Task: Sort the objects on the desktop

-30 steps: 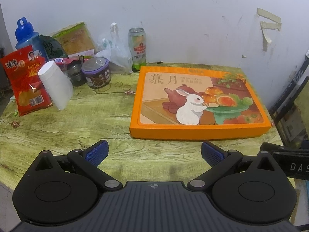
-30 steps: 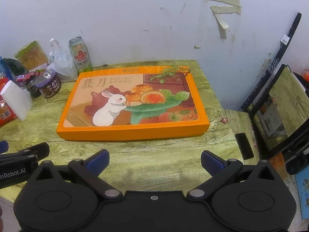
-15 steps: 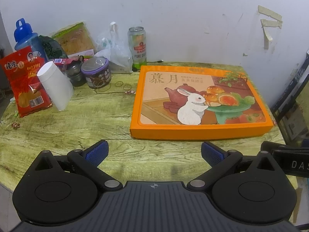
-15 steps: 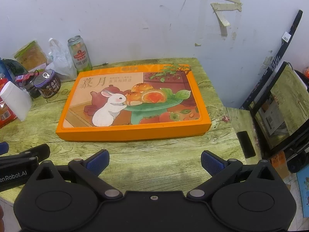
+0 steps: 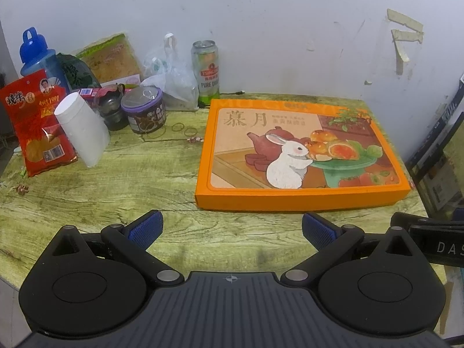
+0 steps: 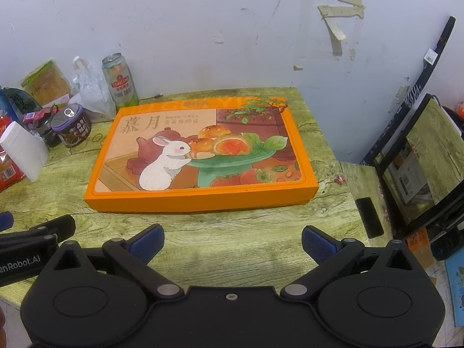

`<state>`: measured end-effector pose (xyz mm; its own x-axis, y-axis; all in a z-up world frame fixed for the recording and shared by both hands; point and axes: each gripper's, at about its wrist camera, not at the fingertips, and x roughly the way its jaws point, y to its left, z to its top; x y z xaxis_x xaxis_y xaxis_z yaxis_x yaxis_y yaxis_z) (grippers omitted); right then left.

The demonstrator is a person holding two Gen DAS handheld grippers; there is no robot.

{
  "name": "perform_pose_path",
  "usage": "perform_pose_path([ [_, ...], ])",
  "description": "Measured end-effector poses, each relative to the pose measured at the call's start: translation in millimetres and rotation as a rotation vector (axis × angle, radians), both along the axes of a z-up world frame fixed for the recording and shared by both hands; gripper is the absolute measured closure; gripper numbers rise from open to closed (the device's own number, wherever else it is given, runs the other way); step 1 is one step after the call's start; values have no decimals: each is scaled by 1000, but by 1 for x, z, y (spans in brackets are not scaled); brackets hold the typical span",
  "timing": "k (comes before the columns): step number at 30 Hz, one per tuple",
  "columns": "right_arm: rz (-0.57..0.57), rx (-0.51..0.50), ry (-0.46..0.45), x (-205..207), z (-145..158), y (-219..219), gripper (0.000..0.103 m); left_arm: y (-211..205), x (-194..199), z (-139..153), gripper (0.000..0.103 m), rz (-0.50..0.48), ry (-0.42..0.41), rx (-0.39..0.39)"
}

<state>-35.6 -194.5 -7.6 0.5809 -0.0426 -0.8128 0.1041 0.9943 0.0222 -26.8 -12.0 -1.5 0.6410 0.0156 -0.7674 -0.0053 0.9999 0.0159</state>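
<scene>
A flat orange gift box [image 5: 301,150] [image 6: 200,150] with a white rabbit picture lies closed on the green wood-grain table [image 5: 121,179] [image 6: 232,232]. At the back left stand a green beer can [image 5: 205,71] [image 6: 120,82], a purple-lidded tin [image 5: 143,113] [image 6: 71,126], a white cup lying tilted [image 5: 82,133] [image 6: 24,149], a red snack bag [image 5: 34,121] and a blue bottle [image 5: 36,55]. My left gripper [image 5: 230,227] is open above the table's near edge, in front of the box. My right gripper [image 6: 232,240] is open too, holding nothing.
A clear plastic bag [image 5: 171,75], a yellow-green packet [image 5: 111,58] and a small dark pot [image 5: 111,110] crowd the back left by the white wall. Rubber bands [image 5: 184,129] lie near the box. A black frame [image 6: 420,159] leans at the right beyond the table edge.
Both grippers have shifted slightly; the box sits a little differently in each view. Nothing on the table has moved and both grippers stay open.
</scene>
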Motion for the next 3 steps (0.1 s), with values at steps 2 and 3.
perform_pose_path([
  [2,0,0,1,0,0,0,1,0,0,0,0,-1,1,-1],
  [3,0,-1,2,0,0,0,1,0,0,0,0,-1,1,-2],
])
